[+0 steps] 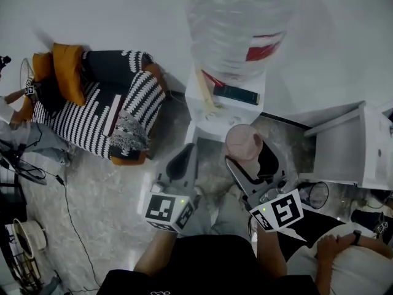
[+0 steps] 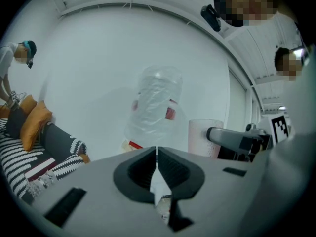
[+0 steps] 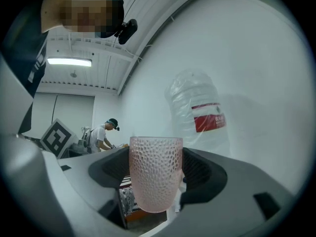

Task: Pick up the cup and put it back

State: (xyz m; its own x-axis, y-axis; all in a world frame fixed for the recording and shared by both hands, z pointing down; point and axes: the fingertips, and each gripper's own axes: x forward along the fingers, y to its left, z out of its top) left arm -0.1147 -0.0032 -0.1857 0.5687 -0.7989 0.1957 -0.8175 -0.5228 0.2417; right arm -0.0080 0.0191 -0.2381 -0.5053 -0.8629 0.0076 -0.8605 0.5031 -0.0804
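Observation:
A pink dimpled cup [image 3: 154, 174] stands upright between the jaws of my right gripper [image 3: 155, 174], which is shut on it. In the head view the cup [image 1: 243, 142] hangs in the air in front of the white water dispenser [image 1: 222, 112], held by the right gripper [image 1: 245, 158]. My left gripper [image 1: 182, 163] sits to the left of the cup, shut with nothing in it. In the left gripper view its jaws [image 2: 156, 169] meet, and the cup [image 2: 202, 137] shows at the right.
A large clear water bottle [image 1: 239, 23] tops the dispenser, with a dark phone [image 1: 236, 94] on its shelf. A black-and-white striped sofa [image 1: 101, 106] with orange cushions is at the left. A white cabinet [image 1: 350, 146] stands at the right. Cables run over the marble floor [image 1: 98, 195].

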